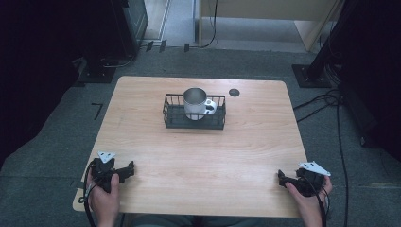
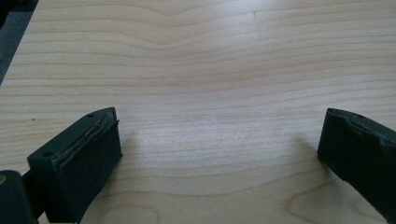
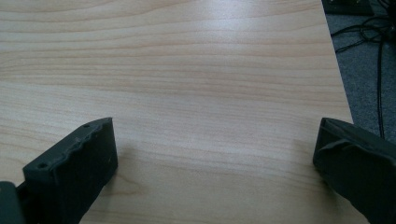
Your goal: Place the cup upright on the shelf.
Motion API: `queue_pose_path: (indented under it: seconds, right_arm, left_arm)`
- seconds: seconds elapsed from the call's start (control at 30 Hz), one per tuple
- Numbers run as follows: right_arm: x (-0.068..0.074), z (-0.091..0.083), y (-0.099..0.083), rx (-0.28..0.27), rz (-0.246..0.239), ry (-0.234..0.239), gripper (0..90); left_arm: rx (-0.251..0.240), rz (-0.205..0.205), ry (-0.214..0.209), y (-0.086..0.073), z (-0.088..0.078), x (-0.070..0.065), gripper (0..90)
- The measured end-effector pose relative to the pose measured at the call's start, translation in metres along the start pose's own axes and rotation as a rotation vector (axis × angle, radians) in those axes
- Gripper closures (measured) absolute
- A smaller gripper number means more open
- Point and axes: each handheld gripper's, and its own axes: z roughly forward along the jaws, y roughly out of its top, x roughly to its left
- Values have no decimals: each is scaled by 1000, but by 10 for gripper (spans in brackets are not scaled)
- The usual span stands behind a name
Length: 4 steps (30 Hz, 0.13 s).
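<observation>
A black wire basket (image 1: 194,112) stands at the far middle of the wooden table (image 1: 198,156). Inside it sits a metal mug (image 1: 195,103) with a white handle turned to the right. My left gripper (image 1: 124,171) rests near the front left corner, held by a hand, far from the basket. In the left gripper view the left gripper (image 2: 219,140) is open, with bare wood between its jaws. My right gripper (image 1: 283,178) sits near the front right corner. In the right gripper view the right gripper (image 3: 217,149) is open too, over bare wood.
A small dark round disc (image 1: 234,92) lies on the table behind the basket to the right. Cables (image 1: 331,101) run over the grey carpet right of the table. Dark equipment stands at both sides beyond the table.
</observation>
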Motion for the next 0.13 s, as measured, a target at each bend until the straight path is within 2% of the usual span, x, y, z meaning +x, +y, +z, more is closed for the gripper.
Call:
queue_pose_path:
  seconds: [0.13]
  right_arm:
    - [0,0,0,0,1,0,0]
  left_arm:
    - [0,-2,1,0,0,0,0]
